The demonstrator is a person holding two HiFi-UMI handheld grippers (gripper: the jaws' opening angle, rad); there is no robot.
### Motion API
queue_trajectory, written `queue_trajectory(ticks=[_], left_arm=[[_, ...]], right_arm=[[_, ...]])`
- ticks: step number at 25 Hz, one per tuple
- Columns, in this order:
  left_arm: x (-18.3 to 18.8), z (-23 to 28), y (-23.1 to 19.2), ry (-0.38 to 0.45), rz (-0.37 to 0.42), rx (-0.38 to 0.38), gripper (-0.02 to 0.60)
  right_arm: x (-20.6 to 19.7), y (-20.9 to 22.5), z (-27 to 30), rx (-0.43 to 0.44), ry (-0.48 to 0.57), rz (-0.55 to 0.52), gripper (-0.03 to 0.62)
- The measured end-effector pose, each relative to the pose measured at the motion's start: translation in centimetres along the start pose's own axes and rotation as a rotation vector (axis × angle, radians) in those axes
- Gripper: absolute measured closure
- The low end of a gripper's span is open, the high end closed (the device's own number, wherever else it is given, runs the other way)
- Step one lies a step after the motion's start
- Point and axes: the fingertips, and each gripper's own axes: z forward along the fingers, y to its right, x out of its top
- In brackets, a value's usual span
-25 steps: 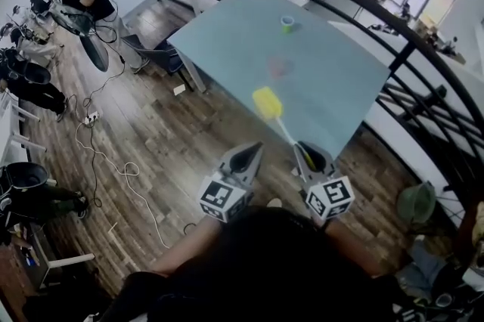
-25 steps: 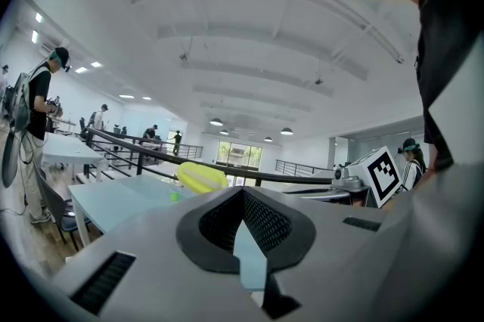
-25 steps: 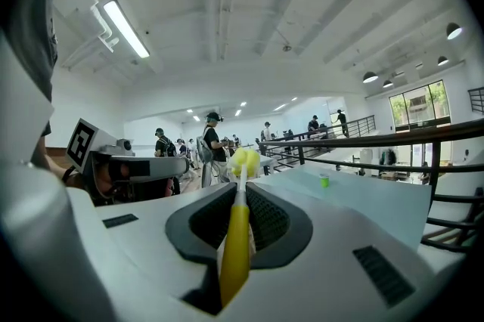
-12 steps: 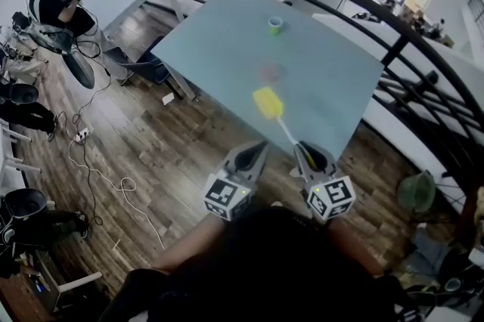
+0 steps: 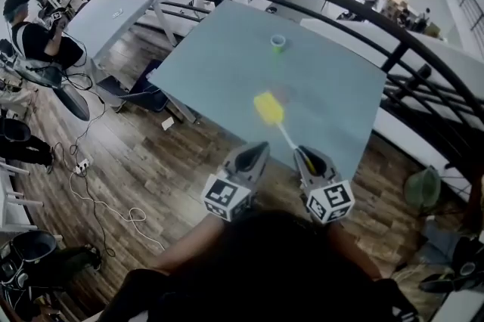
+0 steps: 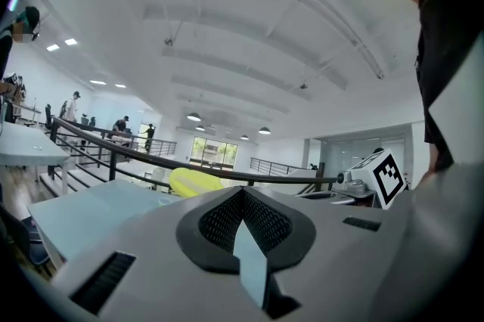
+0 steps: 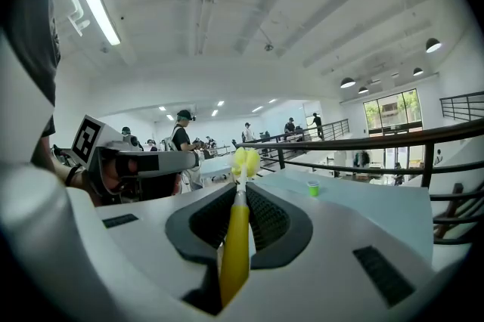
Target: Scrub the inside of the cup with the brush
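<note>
One brush point(image 5: 268, 109) gripped by right tongs point(image 5: 304, 154), left tongs point(image 5: 255, 150) closed empty, one cup point(image 5: 278, 42) apart.

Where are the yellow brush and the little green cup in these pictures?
brush point(image 5: 268, 109), head view, on its yellow sponge head.
cup point(image 5: 278, 43), head view, on its open top.

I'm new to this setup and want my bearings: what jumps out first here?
The yellow brush, clamped in the right hand-held gripper, juts out over the near edge of the table. A small green cup stands alone far across it. The left hand-held gripper is shut and empty.
</note>
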Motion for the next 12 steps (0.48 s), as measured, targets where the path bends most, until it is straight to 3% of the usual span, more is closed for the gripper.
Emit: queue_trajectory(ticks=[12], left_arm=[[1.5,-0.9,-8.5,0.003,0.004,-0.087,0.584]], right_arm=[[1.4,-2.6,7.6,-0.083,0.014,0.017,0.549]])
